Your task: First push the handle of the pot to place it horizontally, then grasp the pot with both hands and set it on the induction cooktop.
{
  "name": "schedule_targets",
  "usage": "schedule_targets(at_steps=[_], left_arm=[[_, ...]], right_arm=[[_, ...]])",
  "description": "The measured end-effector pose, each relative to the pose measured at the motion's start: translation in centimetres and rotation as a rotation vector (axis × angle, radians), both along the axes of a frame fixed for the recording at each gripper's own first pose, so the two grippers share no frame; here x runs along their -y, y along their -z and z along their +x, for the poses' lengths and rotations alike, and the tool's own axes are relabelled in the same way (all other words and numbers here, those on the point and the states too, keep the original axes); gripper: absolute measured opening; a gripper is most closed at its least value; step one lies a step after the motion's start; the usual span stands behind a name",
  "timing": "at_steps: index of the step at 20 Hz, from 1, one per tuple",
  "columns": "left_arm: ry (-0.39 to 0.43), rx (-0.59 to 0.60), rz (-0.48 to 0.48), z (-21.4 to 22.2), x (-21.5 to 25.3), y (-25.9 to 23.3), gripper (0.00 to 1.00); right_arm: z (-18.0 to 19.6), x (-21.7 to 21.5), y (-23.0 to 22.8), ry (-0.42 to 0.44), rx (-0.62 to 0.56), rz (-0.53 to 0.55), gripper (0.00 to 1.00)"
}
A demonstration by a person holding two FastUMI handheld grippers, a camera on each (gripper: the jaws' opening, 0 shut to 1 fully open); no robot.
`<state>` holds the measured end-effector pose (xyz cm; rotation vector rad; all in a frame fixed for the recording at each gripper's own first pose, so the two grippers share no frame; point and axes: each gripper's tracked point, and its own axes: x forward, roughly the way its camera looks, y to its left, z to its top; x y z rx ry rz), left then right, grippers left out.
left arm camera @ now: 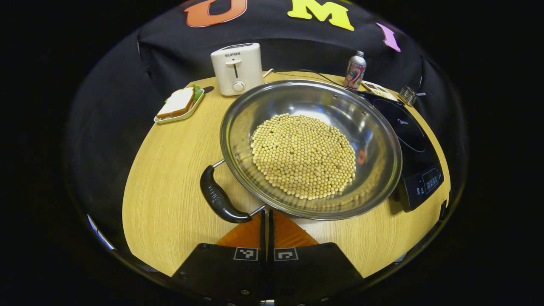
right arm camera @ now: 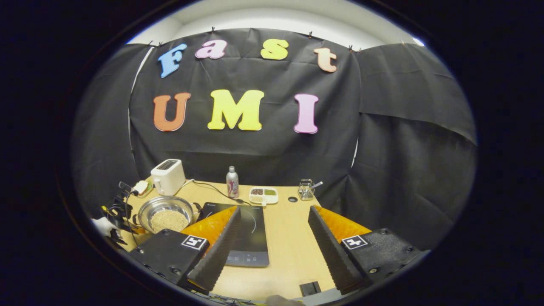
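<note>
A steel pot (left arm camera: 374,140) holding soybeans (left arm camera: 304,155) stands on the wooden table (left arm camera: 170,204). Its black handle (left arm camera: 219,197) sticks out at the pot's near left. My left gripper (left arm camera: 267,214) is shut, empty, with its tips just right of the handle's near end, by the pot's rim. The black induction cooktop (left arm camera: 410,144) lies right of the pot. In the right gripper view, my right gripper (right arm camera: 274,209) is open over the cooktop (right arm camera: 250,231). The pot (right arm camera: 165,214) sits to the left there, with the left gripper (right arm camera: 114,214) and a gloved hand beside it.
A white toaster (left arm camera: 236,68), a sandwich on a small tray (left arm camera: 178,104), a metal bottle (left arm camera: 355,70), a divided dish (left arm camera: 378,90) and a wire holder (left arm camera: 408,95) line the table's far edge. A cable (right arm camera: 208,187) runs behind the cooktop.
</note>
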<state>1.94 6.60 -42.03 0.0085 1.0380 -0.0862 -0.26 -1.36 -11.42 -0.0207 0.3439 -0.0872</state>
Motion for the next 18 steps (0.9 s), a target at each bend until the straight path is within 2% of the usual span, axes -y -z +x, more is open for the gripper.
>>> schedule_targets(at_steps=[2,3,4,5,6,7,9,10,11,12,13,14,15,16,18], left_arm=[[-0.018,0.004,0.005,0.3,-0.8,0.1,0.10],[-0.026,0.003,0.008,0.4,-1.2,0.2,0.10],[-0.034,0.003,0.006,0.7,-1.6,0.3,0.00],[-0.039,0.001,0.006,0.8,-1.8,0.3,0.00],[-0.042,0.003,0.010,1.0,-2.0,0.4,0.10],[-0.041,0.002,0.016,1.2,-2.3,0.5,0.00],[-0.044,0.005,0.022,1.8,-2.7,0.6,0.00],[-0.050,0.007,0.017,2.2,-2.9,0.5,0.10],[-0.055,0.004,0.012,2.4,-3.0,0.6,0.00],[-0.059,0.006,0.011,2.8,-3.2,0.6,0.10],[-0.060,0.008,0.016,3.1,-3.6,0.5,0.00],[-0.063,0.009,0.019,3.4,-3.8,0.7,0.10],[-0.068,0.010,0.021,3.7,-4.0,0.6,0.10],[-0.068,0.012,0.025,4.0,-4.2,0.6,0.00],[-0.071,0.015,0.032,4.8,-4.7,0.8,0.00]], right_arm=[[0.1,0.0,0.1,0.001,-0.001,-0.004,1.00],[0.1,0.1,0.0,0.002,0.000,-0.005,0.97],[0.1,0.1,0.0,0.002,-0.003,-0.006,0.97],[0.1,0.1,0.1,0.003,-0.004,-0.008,0.97],[0.2,0.1,0.1,0.004,-0.005,-0.010,0.97],[0.4,0.2,0.2,0.003,-0.006,-0.012,0.97],[0.5,0.1,0.0,0.003,-0.008,-0.013,0.97],[0.6,0.1,0.0,0.002,-0.009,-0.015,0.97],[0.7,0.0,0.0,0.001,-0.009,-0.019,0.97],[0.8,0.0,-0.1,0.000,-0.011,-0.022,0.97],[0.8,0.0,0.0,-0.002,-0.013,-0.024,0.97],[1.0,-0.1,-0.1,-0.002,-0.013,-0.027,1.00],[1.1,-0.1,-0.2,-0.002,-0.012,-0.029,0.97],[1.1,-0.1,-0.1,-0.002,-0.016,-0.029,1.00],[1.5,0.0,-0.1,0.001,-0.020,-0.031,1.00]])
